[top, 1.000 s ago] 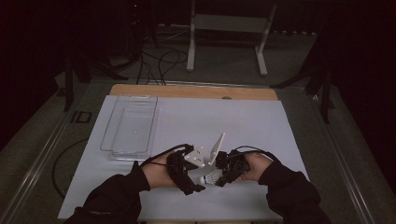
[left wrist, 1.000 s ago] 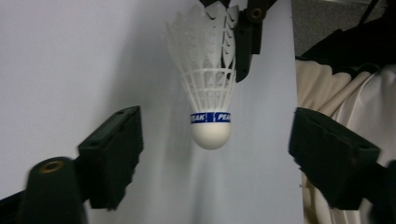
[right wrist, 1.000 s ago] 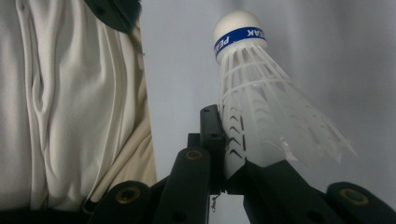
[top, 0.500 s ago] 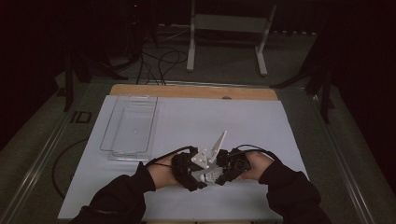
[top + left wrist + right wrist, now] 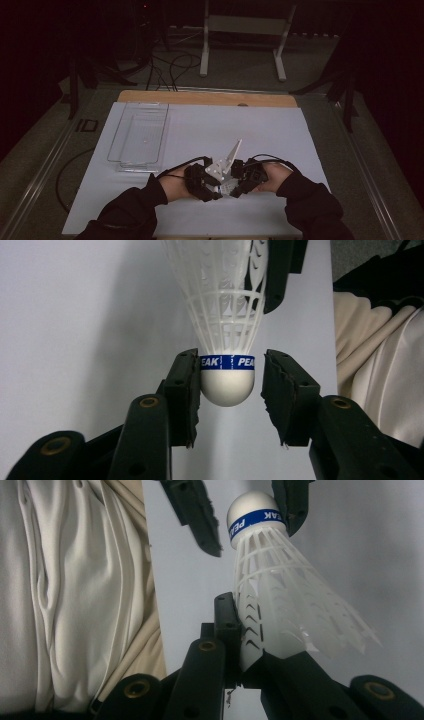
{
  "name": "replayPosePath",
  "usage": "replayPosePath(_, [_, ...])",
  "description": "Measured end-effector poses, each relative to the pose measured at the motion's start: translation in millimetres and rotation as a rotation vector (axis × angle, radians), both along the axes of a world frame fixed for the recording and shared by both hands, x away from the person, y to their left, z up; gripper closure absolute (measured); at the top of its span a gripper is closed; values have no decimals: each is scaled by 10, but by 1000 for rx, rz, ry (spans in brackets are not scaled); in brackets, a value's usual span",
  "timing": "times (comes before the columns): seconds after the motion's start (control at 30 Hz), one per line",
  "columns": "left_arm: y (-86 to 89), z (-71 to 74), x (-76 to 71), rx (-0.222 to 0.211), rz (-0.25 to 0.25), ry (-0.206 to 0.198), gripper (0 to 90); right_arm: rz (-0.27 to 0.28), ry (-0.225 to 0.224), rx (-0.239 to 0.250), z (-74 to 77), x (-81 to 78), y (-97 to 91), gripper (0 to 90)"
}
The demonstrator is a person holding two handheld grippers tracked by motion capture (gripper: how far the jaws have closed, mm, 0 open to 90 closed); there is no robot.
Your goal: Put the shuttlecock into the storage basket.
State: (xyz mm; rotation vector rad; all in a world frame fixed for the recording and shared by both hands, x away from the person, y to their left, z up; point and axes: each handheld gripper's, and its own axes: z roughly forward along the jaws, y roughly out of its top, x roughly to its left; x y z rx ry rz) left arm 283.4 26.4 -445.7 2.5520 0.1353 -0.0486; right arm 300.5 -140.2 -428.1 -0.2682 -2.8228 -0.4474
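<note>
A white plastic shuttlecock (image 5: 227, 315) with a blue band and a rounded white head is held between both grippers, low over the white sheet (image 5: 250, 130) near its front edge. My right gripper (image 5: 240, 630) is shut on the edge of the shuttlecock's (image 5: 280, 595) skirt. My left gripper (image 5: 230, 357) has just been closing around the head. One pad (image 5: 182, 390) touches it and the other pad (image 5: 282, 390) stands a small gap away. In the high view the left gripper (image 5: 202, 182) and right gripper (image 5: 240, 180) face each other, hands close together.
A clear plastic tray (image 5: 125, 135) lies on the left of the sheet. A wooden board edge (image 5: 210, 97) runs along the far side, with a metal stand (image 5: 245, 25) beyond. Cream cloth (image 5: 380, 365) hangs close behind the grippers.
</note>
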Motion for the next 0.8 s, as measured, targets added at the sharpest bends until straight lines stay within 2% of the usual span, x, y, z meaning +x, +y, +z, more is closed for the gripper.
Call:
replayPosePath(0.1, [14, -2, 4, -6, -2, -3, 647, -5, 5, -1, 10, -12, 15, 895])
replayPosePath(0.3, [44, 15, 1, -16, -5, -3, 657, -14, 7, 10, 26, -13, 12, 894])
replayPosePath(0.43, [47, 30, 6, -3, -19, -3, 659, -10, 4, 17, 25, -14, 16, 893])
replayPosePath(0.8, [51, 51, 12, 7, -9, -7, 661, -9, 3, 31, 36, -18, 18, 864])
